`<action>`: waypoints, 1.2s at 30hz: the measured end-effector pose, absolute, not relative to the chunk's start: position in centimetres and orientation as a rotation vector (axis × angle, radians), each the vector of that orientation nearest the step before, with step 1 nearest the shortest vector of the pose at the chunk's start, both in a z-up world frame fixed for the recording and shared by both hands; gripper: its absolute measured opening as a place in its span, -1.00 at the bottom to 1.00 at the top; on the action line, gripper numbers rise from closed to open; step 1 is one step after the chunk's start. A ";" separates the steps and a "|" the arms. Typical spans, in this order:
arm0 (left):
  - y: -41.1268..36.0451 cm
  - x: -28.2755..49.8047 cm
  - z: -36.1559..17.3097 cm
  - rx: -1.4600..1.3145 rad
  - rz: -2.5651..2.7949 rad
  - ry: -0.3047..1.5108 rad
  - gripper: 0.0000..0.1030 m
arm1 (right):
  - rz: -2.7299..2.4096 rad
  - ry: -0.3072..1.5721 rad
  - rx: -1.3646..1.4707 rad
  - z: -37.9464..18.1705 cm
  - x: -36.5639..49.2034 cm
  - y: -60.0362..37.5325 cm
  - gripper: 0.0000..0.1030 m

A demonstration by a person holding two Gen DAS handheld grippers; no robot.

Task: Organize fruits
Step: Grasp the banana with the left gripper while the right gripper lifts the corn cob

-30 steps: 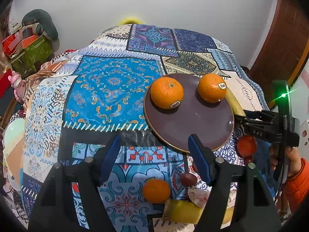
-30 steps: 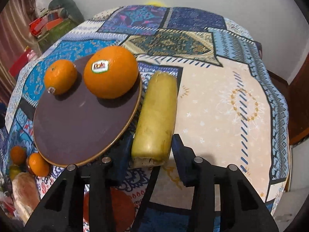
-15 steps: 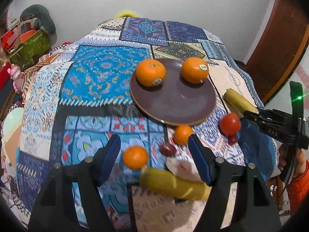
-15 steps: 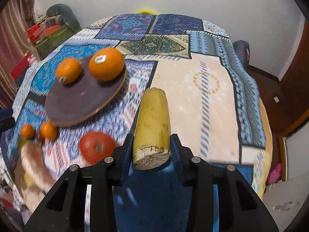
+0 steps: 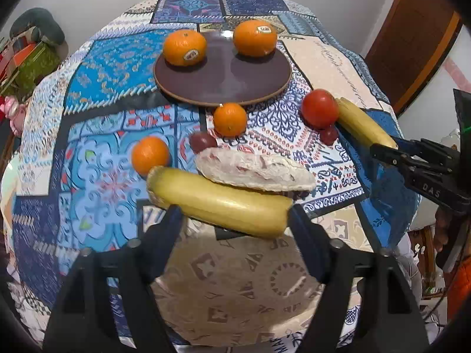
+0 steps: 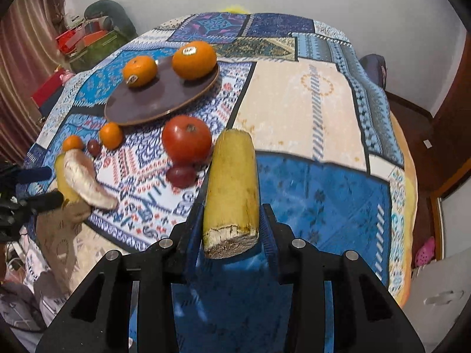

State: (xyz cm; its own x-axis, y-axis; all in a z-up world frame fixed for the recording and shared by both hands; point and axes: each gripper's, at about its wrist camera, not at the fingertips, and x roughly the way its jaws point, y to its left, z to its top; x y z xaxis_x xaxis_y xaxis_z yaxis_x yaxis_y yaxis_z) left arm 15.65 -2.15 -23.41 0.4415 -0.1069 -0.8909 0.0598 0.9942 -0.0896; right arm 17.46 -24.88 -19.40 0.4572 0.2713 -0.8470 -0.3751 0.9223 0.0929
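Fruits lie scattered on the patterned table (image 5: 97,67): two stickered oranges (image 6: 194,58) sit on the brown plate (image 5: 223,88), their label print too small to read. The right gripper (image 6: 231,226), marked "DAS", clamps a banana piece (image 6: 232,188). The left gripper (image 5: 232,223), its jaws just opening, stands wide around another banana (image 5: 217,200), seemingly untouched.

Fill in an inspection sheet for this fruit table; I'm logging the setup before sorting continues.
Surface: patchwork tablecloth covers the table.
Job's things: two oranges on brown plate; two small oranges, tomato, grapes, banana, pale bread-like piece on the cloth.
Clutter: nothing seen.
Grippers: left gripper open, jaws just widened around the banana's ends; right gripper shut on second banana.
Cables: nothing seen.
Surroundings: white wall, wooden door.
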 end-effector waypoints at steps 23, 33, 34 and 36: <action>8.1 13.2 -24.4 -0.169 0.031 1.155 0.64 | 0.423 1.040 -0.094 -19.2 16.8 -24.8 -0.20; 7.3 14.0 -19.9 -0.135 -0.032 1.017 0.64 | 0.400 1.031 -0.079 -19.2 17.6 -24.8 -0.20; 7.0 14.4 -20.0 -0.122 -0.020 1.021 0.64 | 0.398 1.031 -0.081 -19.2 17.8 -24.8 -0.20; 6.4 15.8 -20.4 -0.119 -0.003 1.028 0.64 | 0.397 1.030 -0.077 -19.2 17.9 -24.7 -0.20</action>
